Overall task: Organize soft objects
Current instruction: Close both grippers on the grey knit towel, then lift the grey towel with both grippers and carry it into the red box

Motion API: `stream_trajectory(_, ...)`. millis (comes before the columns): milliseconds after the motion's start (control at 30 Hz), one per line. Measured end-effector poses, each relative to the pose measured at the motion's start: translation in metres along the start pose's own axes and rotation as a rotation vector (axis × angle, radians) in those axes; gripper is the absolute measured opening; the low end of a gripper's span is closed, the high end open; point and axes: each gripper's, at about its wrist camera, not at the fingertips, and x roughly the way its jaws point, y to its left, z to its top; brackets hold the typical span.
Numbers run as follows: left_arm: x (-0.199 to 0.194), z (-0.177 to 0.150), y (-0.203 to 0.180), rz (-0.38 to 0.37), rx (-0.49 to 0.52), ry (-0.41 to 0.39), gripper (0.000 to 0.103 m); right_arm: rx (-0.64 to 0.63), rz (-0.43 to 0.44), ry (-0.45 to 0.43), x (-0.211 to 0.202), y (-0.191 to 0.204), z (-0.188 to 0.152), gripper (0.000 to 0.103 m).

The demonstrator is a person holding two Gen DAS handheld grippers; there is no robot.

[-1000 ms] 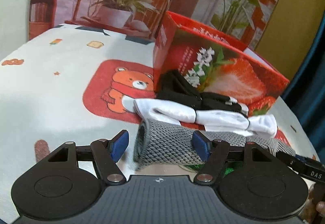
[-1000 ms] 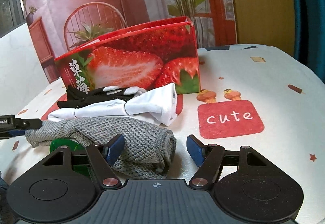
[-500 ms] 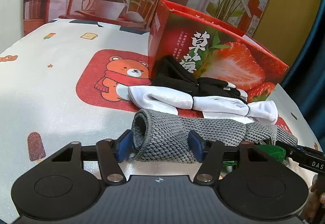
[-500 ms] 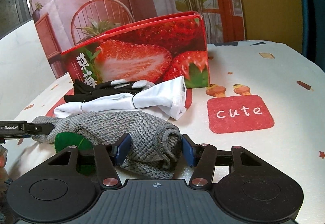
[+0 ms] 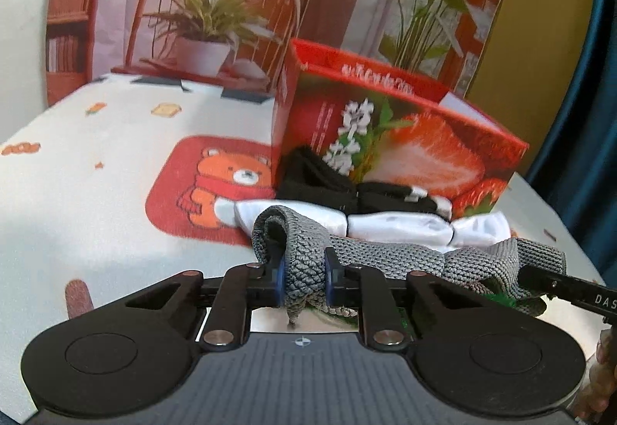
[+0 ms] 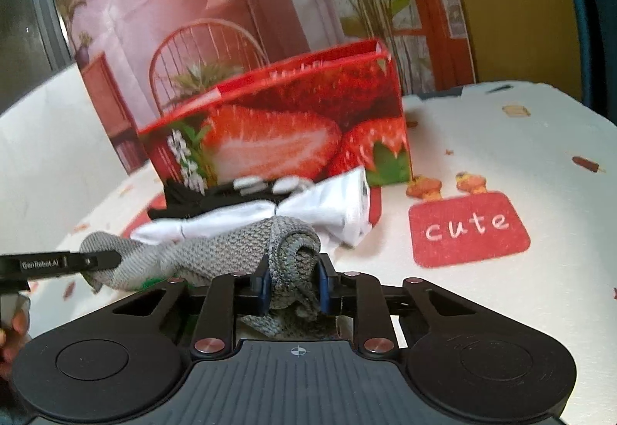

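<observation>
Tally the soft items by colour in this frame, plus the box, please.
Grey knit sock, pinched at either end by the left gripper and right gripper: 1
White sock bundle: 1
Black sock bundle: 1
Strawberry box: 1
Total: 4

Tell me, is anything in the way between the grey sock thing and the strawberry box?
Yes. Both the left claw and right claw are shut on the grey knitted sock. Between it and the strawberry box lie the white socks and, nearer the box, the black socks.
</observation>
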Motion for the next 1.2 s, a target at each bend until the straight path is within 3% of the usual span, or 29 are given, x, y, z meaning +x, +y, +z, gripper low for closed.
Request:
stream_trajectory(400, -0.023, 0.028, -0.005, 0.017, 0.058, -0.103, 0.019, -0.081, 0.054, -0.112, -0.014, 0.018, 0.025, 0.019)
stream_trajectory(500, -0.022, 0.031, -0.006, 0.023, 0.064, -0.086, 0.019, -0.110, 0.055, -0.109, -0.013, 0.024, 0.027, 0.018)
stream_trajectory(600, -0.020, 0.040, -0.007, 0.012, 0.130, -0.049, 0.019, -0.137, 0.062, -0.069, -0.010, 0.028, 0.029, 0.018)
stream_trajectory(733, -0.023, 0.062, -0.012, -0.005, 0.200, -0.057, 0.019, -0.150, 0.075, -0.039, -0.008, 0.029, 0.041, 0.018)
stream_trajectory(1000, -0.016, 0.124, -0.047, -0.054, 0.262, -0.177, 0.018, -0.212, 0.074, -0.076, 0.000, 0.039, 0.101, 0.018)
stream_trajectory(1200, 0.027, 0.157, -0.066, -0.026, 0.229, -0.182, 0.018, -0.279, 0.007, -0.153, 0.031, 0.042, 0.159, 0.018)
